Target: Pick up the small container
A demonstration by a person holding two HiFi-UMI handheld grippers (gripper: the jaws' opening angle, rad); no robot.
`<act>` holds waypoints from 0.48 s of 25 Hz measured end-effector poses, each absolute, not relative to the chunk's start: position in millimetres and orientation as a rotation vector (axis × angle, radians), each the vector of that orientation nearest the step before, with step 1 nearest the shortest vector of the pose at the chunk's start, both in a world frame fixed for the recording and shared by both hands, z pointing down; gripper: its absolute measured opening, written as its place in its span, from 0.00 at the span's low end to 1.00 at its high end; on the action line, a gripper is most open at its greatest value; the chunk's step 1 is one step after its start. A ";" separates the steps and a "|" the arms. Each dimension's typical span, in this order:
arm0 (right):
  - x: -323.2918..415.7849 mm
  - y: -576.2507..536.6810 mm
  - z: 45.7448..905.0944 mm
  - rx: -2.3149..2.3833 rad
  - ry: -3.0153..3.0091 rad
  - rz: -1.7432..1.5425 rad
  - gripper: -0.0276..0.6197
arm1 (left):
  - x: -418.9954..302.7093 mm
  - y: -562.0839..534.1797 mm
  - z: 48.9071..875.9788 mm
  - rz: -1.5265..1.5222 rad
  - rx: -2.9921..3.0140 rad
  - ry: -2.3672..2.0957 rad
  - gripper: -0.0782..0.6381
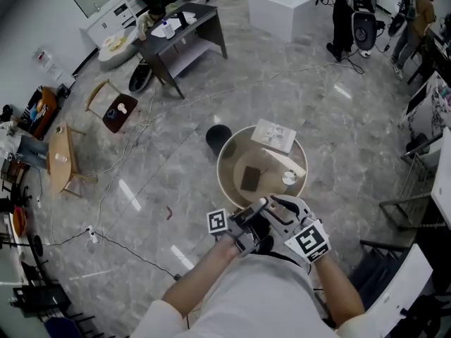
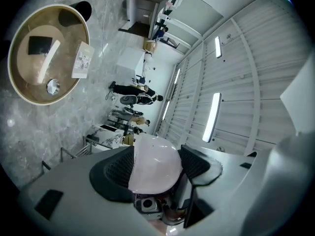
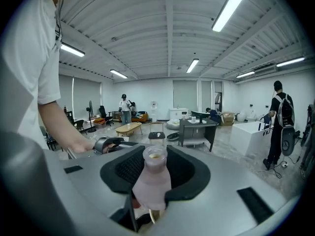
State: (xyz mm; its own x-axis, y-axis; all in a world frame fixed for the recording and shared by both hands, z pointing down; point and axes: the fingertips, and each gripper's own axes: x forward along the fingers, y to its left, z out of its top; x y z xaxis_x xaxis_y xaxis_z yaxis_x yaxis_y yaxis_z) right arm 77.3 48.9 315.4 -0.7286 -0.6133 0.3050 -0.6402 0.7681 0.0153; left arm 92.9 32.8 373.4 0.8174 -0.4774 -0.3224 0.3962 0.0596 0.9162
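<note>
small container [image 3: 151, 183], a frosted pink bottle, sits neck-up pinched in the right gripper [image 3: 153, 173]. left gripper [image 2: 155, 168] clamps a pale pink dome [image 2: 153, 161]. both are held off the round table [image 1: 219, 169], close to the person's torso [image 1: 261, 301].

We see a frosted pale pink bottle [image 3: 151, 183] between the black ribbed pads [image 3: 129, 167] of the grey right gripper [image 3: 156, 165], and a glossy pinkish-white rounded piece [image 2: 153, 167] in the grey left gripper [image 2: 155, 155]. Both grippers carry black-and-white square markers [image 1: 309, 242]. The round table [image 1: 229, 182] is tan with a dark brown square [image 1: 251, 178], on a grey veined marble floor [image 1: 282, 90].
</note>
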 end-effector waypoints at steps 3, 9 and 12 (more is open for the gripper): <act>74.4 61.4 310.9 0.965 -2.687 0.136 0.28 | 90.1 45.4 367.3 -0.666 1.354 -0.078 0.54; 53.3 69.6 300.3 0.965 -2.699 0.102 0.28 | 69.5 53.0 358.3 -0.669 1.354 -0.071 0.54; 42.2 71.5 296.4 0.980 -2.698 0.089 0.28 | 58.4 54.1 352.0 -0.660 1.371 -0.060 0.54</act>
State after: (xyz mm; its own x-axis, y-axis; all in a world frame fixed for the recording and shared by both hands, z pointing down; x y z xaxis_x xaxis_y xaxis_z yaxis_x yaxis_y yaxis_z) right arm 42.2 71.5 296.4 -0.7350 -0.6216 0.2709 -0.6381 0.7692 0.0336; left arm 58.4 54.1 352.0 0.8195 -0.4668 -0.3325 0.3993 0.0490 0.9155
